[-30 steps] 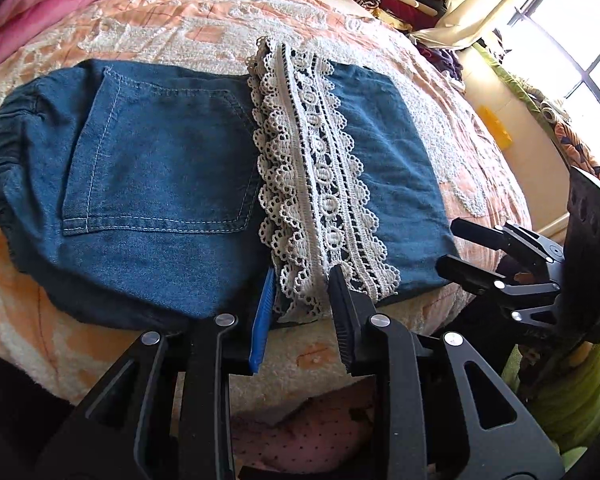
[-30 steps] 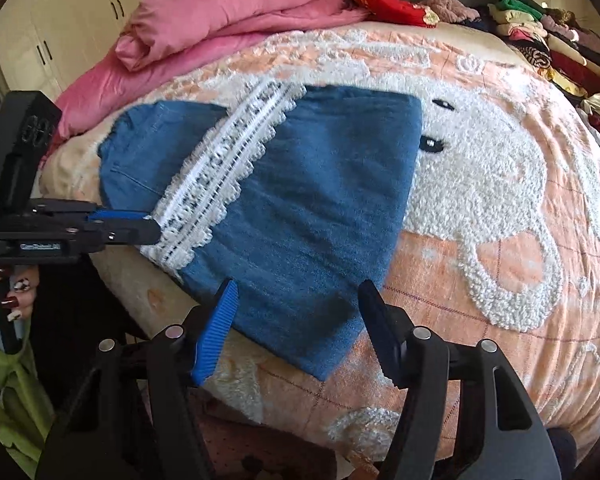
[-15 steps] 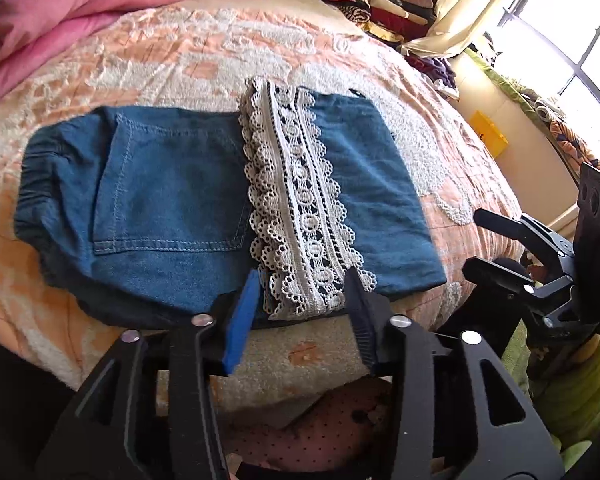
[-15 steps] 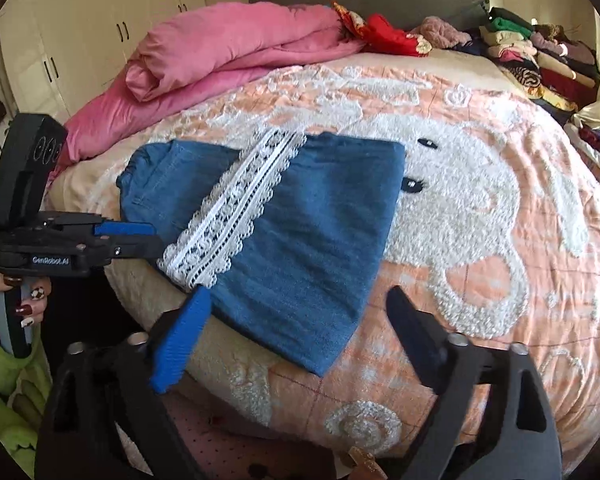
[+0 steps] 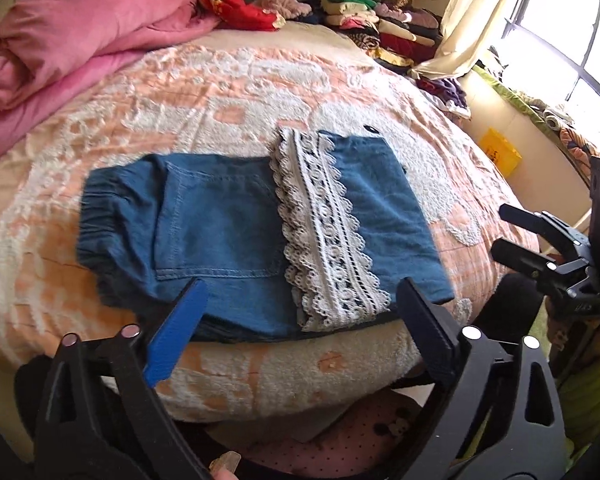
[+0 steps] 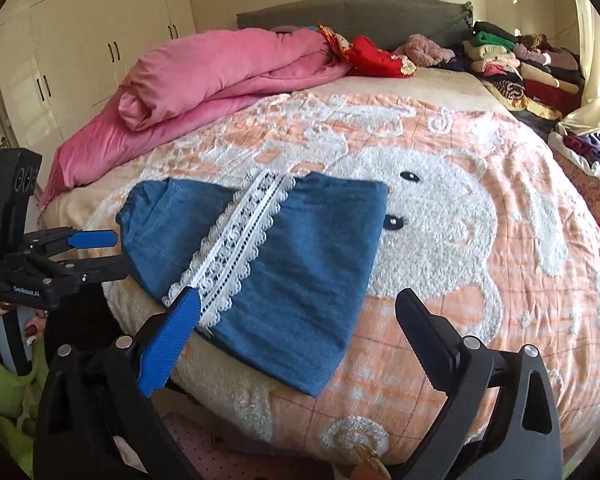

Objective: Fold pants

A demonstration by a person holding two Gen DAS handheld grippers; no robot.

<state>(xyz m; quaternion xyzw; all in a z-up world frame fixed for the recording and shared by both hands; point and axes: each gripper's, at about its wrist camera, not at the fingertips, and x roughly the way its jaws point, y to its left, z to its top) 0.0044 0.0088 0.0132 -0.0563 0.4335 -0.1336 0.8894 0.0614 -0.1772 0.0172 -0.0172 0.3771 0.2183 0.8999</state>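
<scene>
Blue denim pants (image 5: 228, 232) lie folded flat on the bed, with a white lace hem (image 5: 324, 232) laid across the middle. They also show in the right wrist view (image 6: 300, 256), with the lace hem (image 6: 236, 244) there too. My left gripper (image 5: 300, 320) is open and empty, held off the bed's near edge, apart from the pants. My right gripper (image 6: 296, 320) is open and empty, also back from the near edge. Each gripper shows in the other's view: the right gripper (image 5: 516, 232) and the left gripper (image 6: 112, 252).
The pants rest on an orange and white bear blanket (image 6: 460, 240). A pink duvet (image 6: 220, 76) is bunched at the far left. Stacks of folded clothes (image 6: 520, 68) line the far right. A window (image 5: 572, 40) and a yellow item (image 5: 500, 152) are to the right.
Both grippers pulled back and up from the pants and opened wider. The pants stay flat and folded.
</scene>
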